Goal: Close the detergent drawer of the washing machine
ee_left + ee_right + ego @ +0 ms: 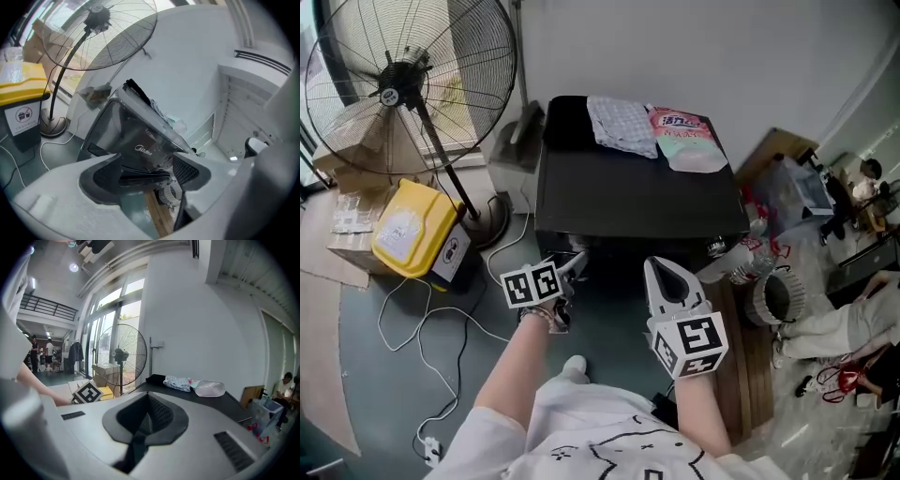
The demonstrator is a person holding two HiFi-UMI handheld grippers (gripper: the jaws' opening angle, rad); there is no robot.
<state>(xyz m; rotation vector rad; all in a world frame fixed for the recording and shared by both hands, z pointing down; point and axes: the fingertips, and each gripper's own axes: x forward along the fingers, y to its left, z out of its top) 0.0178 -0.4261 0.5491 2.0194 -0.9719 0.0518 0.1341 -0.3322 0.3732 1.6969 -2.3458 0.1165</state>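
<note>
**Left gripper at the detergent drawer, right one just hanging out**

So the person is standing in front of the boxy black top-panelled washing machine (637, 197) and looking steeply down at it. The left gripper (570, 267) is reaching in at the machine's upper front corner on the left side. Its jaws are sitting spread apart, and the dark flat front of the detergent drawer (143, 174) is lying across the gap between the two pads, just under the Midea logo. I can't tell whether the pads are actually touching it, or how far the drawer is sticking out.

The right gripper (654, 267) is hovering near the middle of the machine's front, a bit lower down. Its jaws are pressed together with nothing in between, and it isn't touching the machine.

Up on the lid, a crumpled grey checked cloth (622, 124) is lying just beside a pink and white plastic detergent bag (689, 139), both towards the back edge. Off to the left, a big black wire-cage standing fan (403, 80) is standing on the floor, with a yellow lidded plastic bin (414, 228) near its base and a thin white cable (422, 328) trailing across the grey floor.
</note>
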